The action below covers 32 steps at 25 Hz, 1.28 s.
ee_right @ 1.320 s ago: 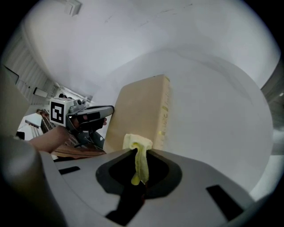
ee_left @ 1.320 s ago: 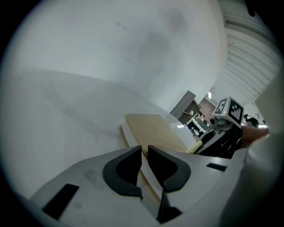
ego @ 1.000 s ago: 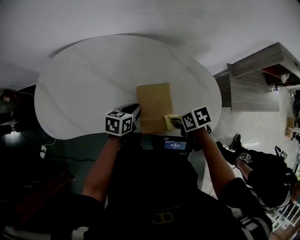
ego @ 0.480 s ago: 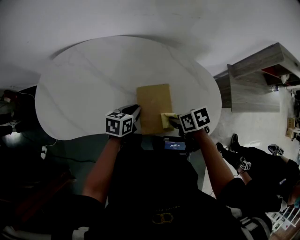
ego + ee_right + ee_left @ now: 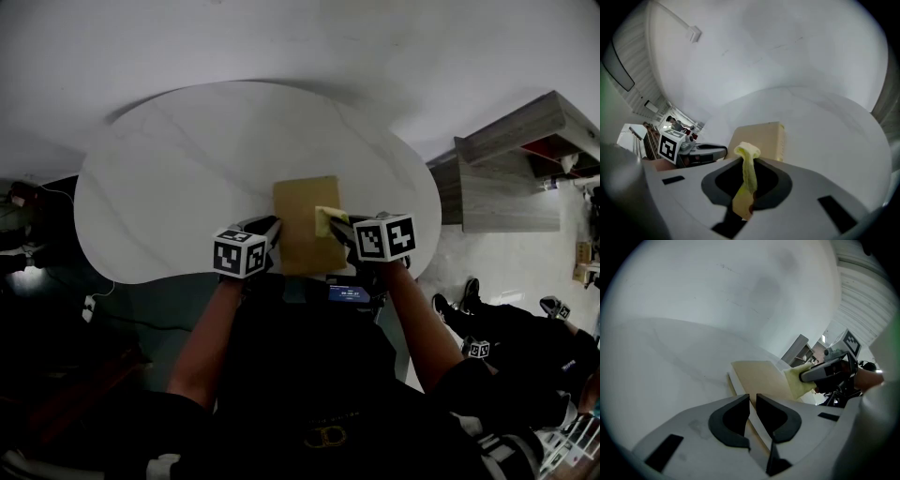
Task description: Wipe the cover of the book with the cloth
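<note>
My right gripper (image 5: 748, 185) is clamped on the yellow cloth (image 5: 746, 161), which stands up between its jaws as a folded strip. In the head view the cloth's free end lies on the tan cover of the book (image 5: 302, 211), near the right edge and about halfway along its length. The book lies flat on the white worktop (image 5: 178, 178), close to the near rim, right in front of me.

My left gripper (image 5: 753, 404) has its jaws drawn almost together with nothing between them. It sits at the book's near left corner, and I cannot tell whether it presses on the book or only rests beside it.

I judge the wiping to be under way but not finished. The cloth is on the cover, yet only at the right side, and the cover shows no marks that tell me which parts are done. By my reckoning the left half and the far end are yet to be wiped.
</note>
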Available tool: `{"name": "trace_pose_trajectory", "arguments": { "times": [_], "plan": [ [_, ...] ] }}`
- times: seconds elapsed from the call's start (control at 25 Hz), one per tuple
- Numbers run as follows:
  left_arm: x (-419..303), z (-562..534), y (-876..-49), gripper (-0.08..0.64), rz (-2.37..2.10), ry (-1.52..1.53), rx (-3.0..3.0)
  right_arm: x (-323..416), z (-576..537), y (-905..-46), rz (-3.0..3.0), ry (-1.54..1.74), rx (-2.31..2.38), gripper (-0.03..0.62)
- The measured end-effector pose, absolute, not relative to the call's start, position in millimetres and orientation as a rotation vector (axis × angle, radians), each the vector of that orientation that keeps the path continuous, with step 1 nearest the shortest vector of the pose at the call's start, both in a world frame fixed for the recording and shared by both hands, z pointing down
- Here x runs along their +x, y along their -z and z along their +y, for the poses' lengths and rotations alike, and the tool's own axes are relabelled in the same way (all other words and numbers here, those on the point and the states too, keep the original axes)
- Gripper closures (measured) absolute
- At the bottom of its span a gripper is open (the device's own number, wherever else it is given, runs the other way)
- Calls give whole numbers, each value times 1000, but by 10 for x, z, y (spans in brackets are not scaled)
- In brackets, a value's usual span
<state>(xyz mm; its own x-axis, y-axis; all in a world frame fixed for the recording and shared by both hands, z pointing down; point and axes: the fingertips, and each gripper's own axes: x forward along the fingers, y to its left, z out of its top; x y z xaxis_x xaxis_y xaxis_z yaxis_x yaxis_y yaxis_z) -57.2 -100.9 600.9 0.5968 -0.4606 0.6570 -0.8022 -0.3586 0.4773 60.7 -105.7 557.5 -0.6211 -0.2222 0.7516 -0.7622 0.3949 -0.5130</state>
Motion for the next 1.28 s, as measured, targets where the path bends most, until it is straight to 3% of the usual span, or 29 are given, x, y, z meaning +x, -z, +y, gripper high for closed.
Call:
{"name": "trace_pose_trajectory", "arguments": {
  "times": [0.76, 1.28],
  "plan": [
    [-456, -1512, -5273, 548, -1200, -352, 2225, 716, -1669, -4929, -2366, -804, 1080, 505],
    [-170, -1175, -4825, 551, -1312, -155, 2311, 956, -1568, -4754, -2446, -535, 1039, 505]
  ]
}}
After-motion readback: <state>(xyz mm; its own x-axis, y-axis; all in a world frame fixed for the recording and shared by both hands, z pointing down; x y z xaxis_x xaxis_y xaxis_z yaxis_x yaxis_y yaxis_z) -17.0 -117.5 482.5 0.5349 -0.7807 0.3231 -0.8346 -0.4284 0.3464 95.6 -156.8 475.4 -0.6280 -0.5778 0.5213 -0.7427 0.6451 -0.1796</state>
